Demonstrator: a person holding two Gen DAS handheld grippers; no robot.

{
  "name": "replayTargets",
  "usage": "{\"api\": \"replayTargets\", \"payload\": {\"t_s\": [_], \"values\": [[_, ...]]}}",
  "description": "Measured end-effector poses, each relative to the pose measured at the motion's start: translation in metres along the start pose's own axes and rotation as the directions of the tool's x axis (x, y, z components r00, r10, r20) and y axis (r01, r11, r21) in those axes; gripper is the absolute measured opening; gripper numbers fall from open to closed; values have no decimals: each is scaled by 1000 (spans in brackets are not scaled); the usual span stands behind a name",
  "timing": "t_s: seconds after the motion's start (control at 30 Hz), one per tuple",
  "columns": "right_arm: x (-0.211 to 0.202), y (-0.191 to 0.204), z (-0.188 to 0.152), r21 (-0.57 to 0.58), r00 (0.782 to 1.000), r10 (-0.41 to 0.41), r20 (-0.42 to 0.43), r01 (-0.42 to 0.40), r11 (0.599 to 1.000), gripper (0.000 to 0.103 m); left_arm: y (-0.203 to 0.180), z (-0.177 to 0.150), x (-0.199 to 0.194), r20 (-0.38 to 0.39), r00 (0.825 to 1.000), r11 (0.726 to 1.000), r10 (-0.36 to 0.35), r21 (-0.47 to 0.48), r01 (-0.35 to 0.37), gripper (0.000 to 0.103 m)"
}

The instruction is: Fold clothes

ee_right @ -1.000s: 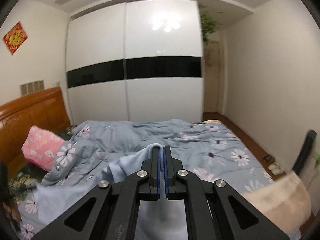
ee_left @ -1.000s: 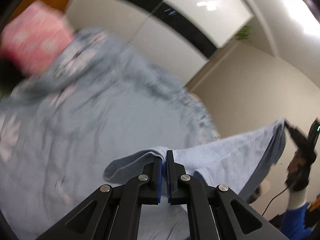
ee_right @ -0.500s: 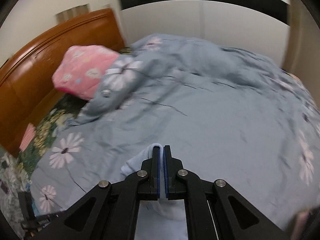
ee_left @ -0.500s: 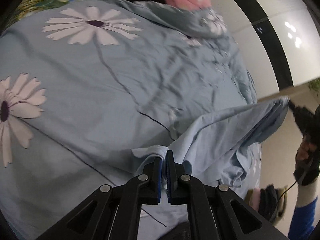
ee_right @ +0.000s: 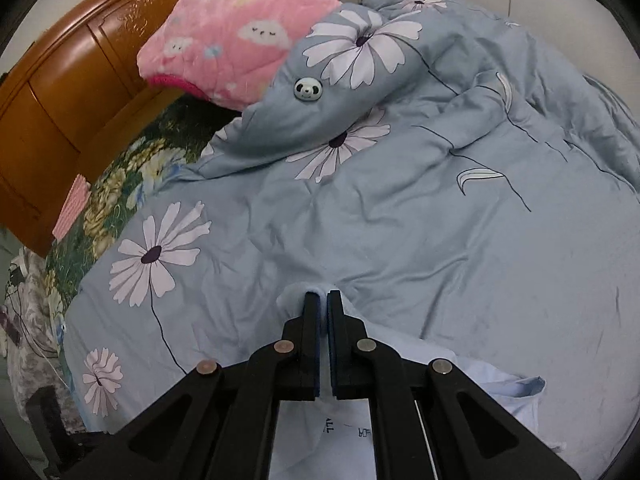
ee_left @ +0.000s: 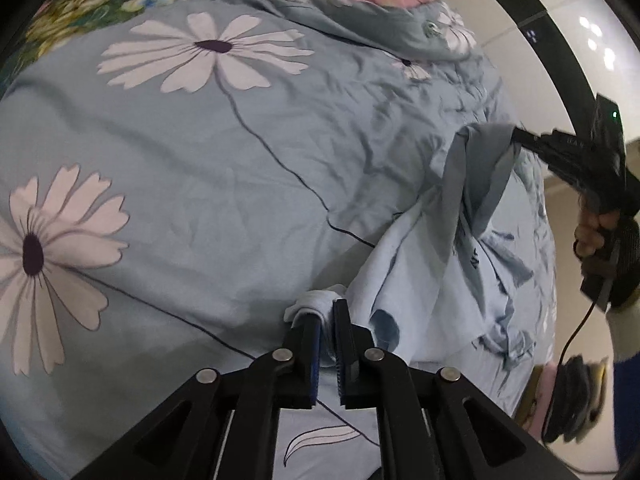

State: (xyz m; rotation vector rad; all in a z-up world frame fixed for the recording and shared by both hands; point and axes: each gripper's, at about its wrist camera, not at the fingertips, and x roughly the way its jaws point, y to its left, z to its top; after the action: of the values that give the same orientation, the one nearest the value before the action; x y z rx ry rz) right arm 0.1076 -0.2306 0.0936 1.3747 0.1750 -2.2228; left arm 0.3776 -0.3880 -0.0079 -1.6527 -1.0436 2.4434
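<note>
The left gripper (ee_left: 328, 322) pinches one edge of the pale blue shirt (ee_left: 416, 280); the right gripper (ee_right: 323, 312) pinches another. Between them the shirt sags, rumpled, low over the duvet (ee_right: 400, 220). No neat fold shows; laying flat and folding seem left.

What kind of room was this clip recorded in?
Most likely a home bedroom: a bed with a wooden headboard, a daisy-print duvet and a pink cloud-print blanket, under the held light-blue garment.
</note>
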Motion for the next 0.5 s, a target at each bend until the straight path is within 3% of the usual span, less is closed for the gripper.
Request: {"api": "replayTargets", "payload": {"t_s": [0.07,0.13,0.17,0.2,0.27,0.4,0.5], "values": [[4,-1,0,-12,1000,10,-13,-10,1000,9,-6,1,-2,-10,1000,1000,10,20,-10,11],[-14,-7,-3,-39,1000,25,2,-25,999,28,-11,1,-5,-13,1000,999,15,39,-15,14],[-27,-12,-6,-51,999,34,21,-33,998,42,-14,1,-6,-15,1000,999,17,47,-17,18],[-42,-19,-11,-63,998,42,44,-40,997,46,-18,0,-9,-12,1000,998,24,58,-23,23],[-69,-37,-25,-57,996,26,90,-20,998,46,-26,-2,-14,-6,999,996,37,81,-36,37],[-106,-114,-85,104,988,-45,147,30,994,47,-37,1,-24,10,998,991,66,117,-67,39],[-97,-173,-144,274,994,-87,72,64,959,47,-48,12,-27,26,995,986,97,137,-100,39]]}}
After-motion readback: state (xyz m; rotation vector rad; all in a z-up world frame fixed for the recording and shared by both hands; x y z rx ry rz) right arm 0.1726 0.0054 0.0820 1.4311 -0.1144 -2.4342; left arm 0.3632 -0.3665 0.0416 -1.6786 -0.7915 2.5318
